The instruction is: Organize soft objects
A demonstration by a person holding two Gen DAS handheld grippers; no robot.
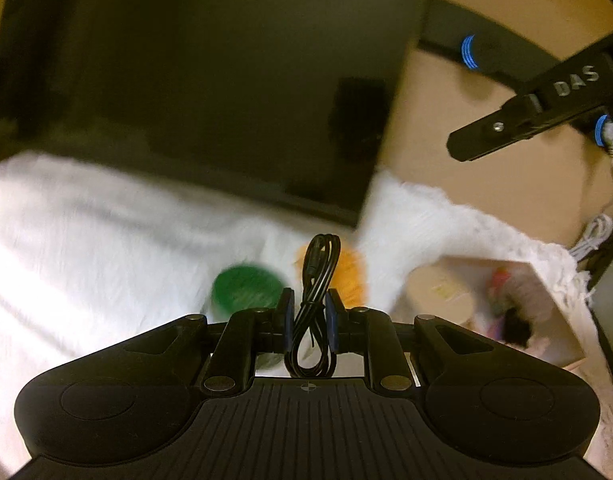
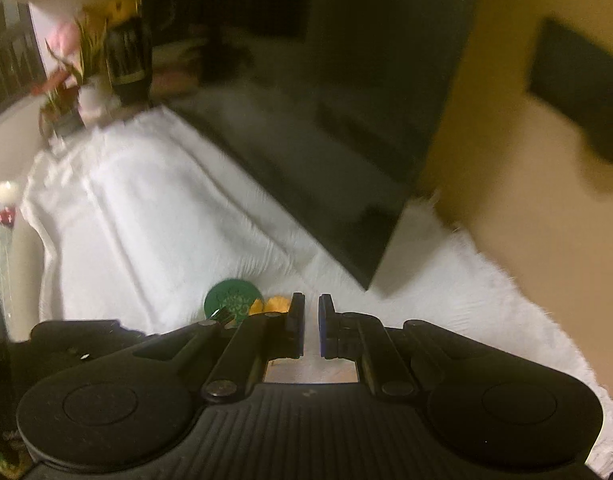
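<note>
Cable (image 1: 312, 300), coiled and black, sat clamped in your left tool (image 1: 310, 320), lifted clear of the white fleece (image 1: 86, 240) covering the surface. Your right tool (image 2: 311, 328) had its pads drawn nearly together with nothing between them. Just beyond the left tool lay a green disc (image 1: 246, 288) and an orange piece (image 1: 350, 276) on the fleece, blurred. To the right, below the surface edge, stood an open box (image 1: 542, 308) with bits inside. You seemed mid-carry; the next move probably called for swinging the cable over that box and letting go.
</note>
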